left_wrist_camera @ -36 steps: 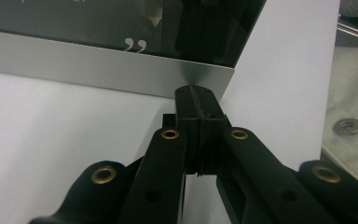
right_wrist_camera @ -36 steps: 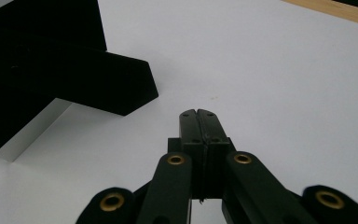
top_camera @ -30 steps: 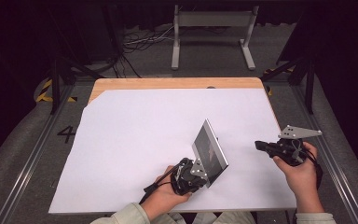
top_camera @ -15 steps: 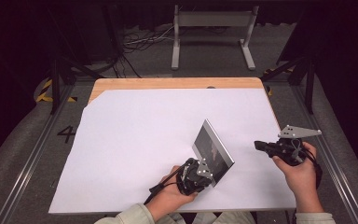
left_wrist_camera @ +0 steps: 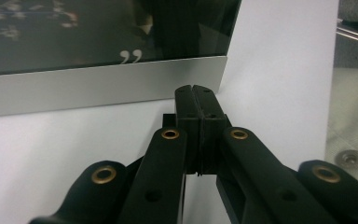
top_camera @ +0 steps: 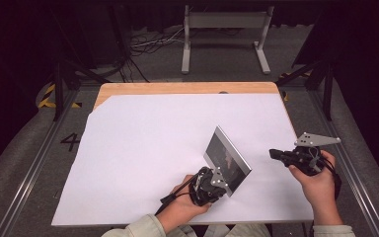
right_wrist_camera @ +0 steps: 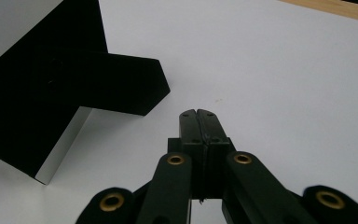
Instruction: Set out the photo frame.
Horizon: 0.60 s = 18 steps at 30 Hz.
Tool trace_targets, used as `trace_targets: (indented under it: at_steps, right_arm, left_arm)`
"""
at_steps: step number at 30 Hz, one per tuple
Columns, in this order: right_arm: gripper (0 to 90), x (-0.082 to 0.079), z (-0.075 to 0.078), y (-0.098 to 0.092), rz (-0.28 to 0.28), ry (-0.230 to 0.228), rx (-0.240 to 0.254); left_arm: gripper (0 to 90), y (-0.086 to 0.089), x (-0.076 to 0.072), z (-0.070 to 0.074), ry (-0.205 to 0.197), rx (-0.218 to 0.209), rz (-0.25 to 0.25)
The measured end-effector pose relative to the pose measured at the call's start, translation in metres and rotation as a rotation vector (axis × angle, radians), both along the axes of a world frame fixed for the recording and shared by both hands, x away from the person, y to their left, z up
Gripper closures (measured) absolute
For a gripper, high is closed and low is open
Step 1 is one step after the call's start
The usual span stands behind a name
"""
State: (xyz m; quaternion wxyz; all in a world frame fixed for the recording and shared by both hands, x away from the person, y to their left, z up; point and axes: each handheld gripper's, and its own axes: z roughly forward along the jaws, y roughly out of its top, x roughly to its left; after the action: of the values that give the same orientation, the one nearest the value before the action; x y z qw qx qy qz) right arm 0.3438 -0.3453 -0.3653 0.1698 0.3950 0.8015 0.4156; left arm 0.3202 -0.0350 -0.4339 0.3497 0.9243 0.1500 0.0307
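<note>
A silver-edged picture frame with a dark picture stands tilted on the white table cover, right of the middle and near the front. My left gripper is shut and empty, with its tips just short of the frame's lower silver border. In the left gripper view the closed left gripper points at the border's right end. My right gripper is shut and empty, a short way to the right of the frame. The right gripper looks toward the frame's black back and its prop leg.
A strip of wooden tabletop shows beyond the white cover. A grey metal stand and cables lie on the floor behind the table. Metal rails run along both sides. Most of the cover's left and far parts are bare.
</note>
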Motion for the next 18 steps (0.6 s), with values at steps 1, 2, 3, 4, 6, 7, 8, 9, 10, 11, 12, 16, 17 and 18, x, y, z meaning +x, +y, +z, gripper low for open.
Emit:
trace_targets:
  at_steps: [1, 2, 3, 4, 6, 7, 8, 9, 10, 11, 12, 16, 17, 18]
  right_arm:
    - [90.0, 0.0, 0.0, 0.0, 0.001, 0.0, 0.0]
    - [90.0, -0.001, 0.0, 0.0, 0.002, 0.0, -0.002]
    - [90.0, -0.001, 0.0, 0.001, 0.005, 0.0, -0.004]
    - [90.0, -0.003, 0.001, 0.002, 0.007, 0.0, -0.004]
    - [90.0, -0.006, 0.004, 0.004, 0.013, 0.002, -0.006]
    - [90.0, -0.009, 0.005, 0.005, 0.017, 0.0, -0.009]
    - [90.0, -0.011, 0.007, 0.006, 0.019, -0.002, -0.01]
    - [90.0, -0.014, 0.008, 0.007, 0.025, -0.003, -0.009]
    - [90.0, -0.018, 0.009, 0.008, 0.031, -0.002, -0.006]
    - [90.0, -0.02, 0.009, 0.008, 0.035, -0.001, -0.006]
    - [90.0, -0.023, 0.009, 0.009, 0.04, 0.002, -0.01]
    - [90.0, -0.035, 0.007, 0.013, 0.062, 0.014, -0.007]
    - [90.0, -0.038, 0.005, 0.015, 0.068, 0.018, -0.007]
    - [90.0, -0.041, 0.004, 0.017, 0.075, 0.019, -0.009]
  left_arm:
    - [90.0, 0.006, 0.001, 0.004, -0.006, -0.01, 0.008]
    - [90.0, 0.01, 0.002, 0.007, -0.007, -0.017, 0.013]
    - [90.0, 0.019, 0.006, 0.012, -0.005, -0.037, 0.034]
    - [90.0, 0.025, 0.008, 0.015, -0.006, -0.049, 0.044]
    - [90.0, 0.035, 0.012, 0.02, -0.011, -0.063, 0.069]
    - [90.0, 0.041, 0.015, 0.022, -0.013, -0.067, 0.085]
    - [90.0, 0.046, 0.018, 0.024, -0.011, -0.077, 0.102]
    - [90.0, 0.052, 0.021, 0.026, -0.012, -0.089, 0.116]
    - [90.0, 0.055, 0.023, 0.026, -0.012, -0.095, 0.125]
    - [90.0, 0.058, 0.025, 0.028, -0.016, -0.097, 0.138]
    - [90.0, 0.061, 0.028, 0.029, -0.018, -0.1, 0.146]
    - [90.0, 0.07, 0.036, 0.034, -0.023, -0.12, 0.185]
    - [90.0, 0.072, 0.038, 0.035, -0.024, -0.121, 0.193]
    - [90.0, 0.074, 0.039, 0.036, -0.029, -0.124, 0.201]
